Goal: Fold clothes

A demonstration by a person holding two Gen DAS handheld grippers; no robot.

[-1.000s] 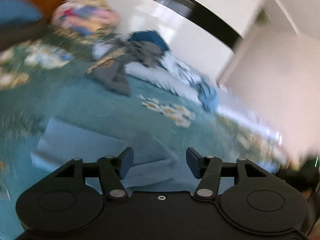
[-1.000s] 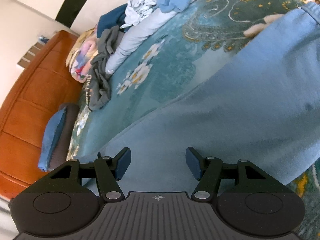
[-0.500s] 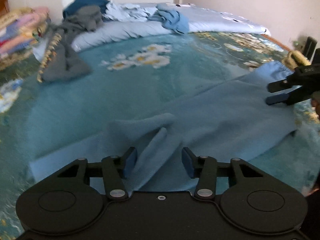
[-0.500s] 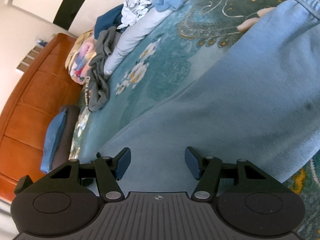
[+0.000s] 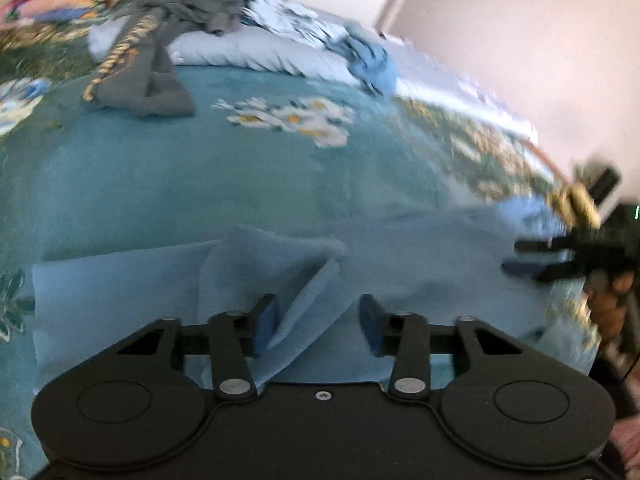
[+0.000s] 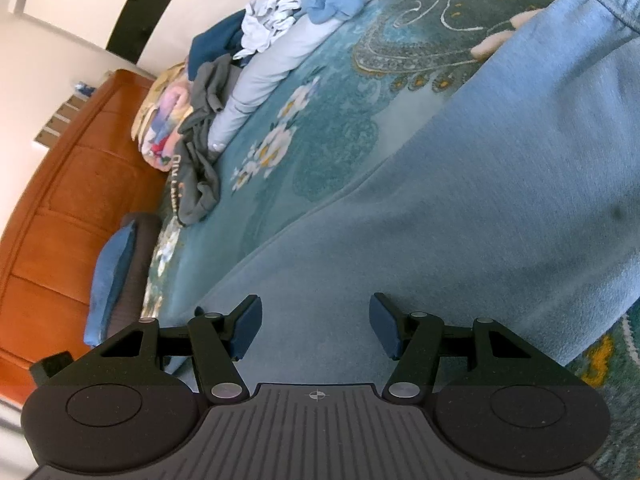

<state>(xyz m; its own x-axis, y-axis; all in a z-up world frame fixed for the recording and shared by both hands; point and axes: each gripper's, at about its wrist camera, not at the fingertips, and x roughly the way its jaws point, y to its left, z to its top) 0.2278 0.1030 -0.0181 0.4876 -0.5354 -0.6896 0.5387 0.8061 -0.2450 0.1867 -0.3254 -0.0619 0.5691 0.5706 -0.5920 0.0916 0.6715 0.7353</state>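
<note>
Fabric risk comes first: the light blue garment (image 5: 420, 264) lies spread across the teal floral bed cover (image 5: 200, 168), with a loose ridge of cloth bunched up just ahead of the left gripper (image 5: 318, 322). Its fingers (image 5: 265, 322) are spread, and the raised fold sits between them without being pinched. If they closed now, they might take only one layer of that ridge, or several at once; either way a lift could drag the cloth askew and leave a crooked fold.

The right gripper (image 6: 316, 330) hangs over a flat, smooth stretch of the same garment, near the end where a ribbed band (image 6: 608, 4) shows. Its fingers (image 6: 246, 326) are also spread and pinch nothing. On a flat stretch there is little for them to bite, so a grab there would likely slide off or scoop bed cover along with the fabric.

The left wrist view is blurred, so the exact edge of the ridge is hard to place. A hand (image 5: 608, 300) holding the right gripper appears at the right rim of that view, close to the garment's far end.

Other clothes, a grey garment (image 5: 152, 76) and a small blue heap (image 5: 372, 64), lie well apart by the pale pillow (image 5: 256, 52) and pose no snag.
</note>
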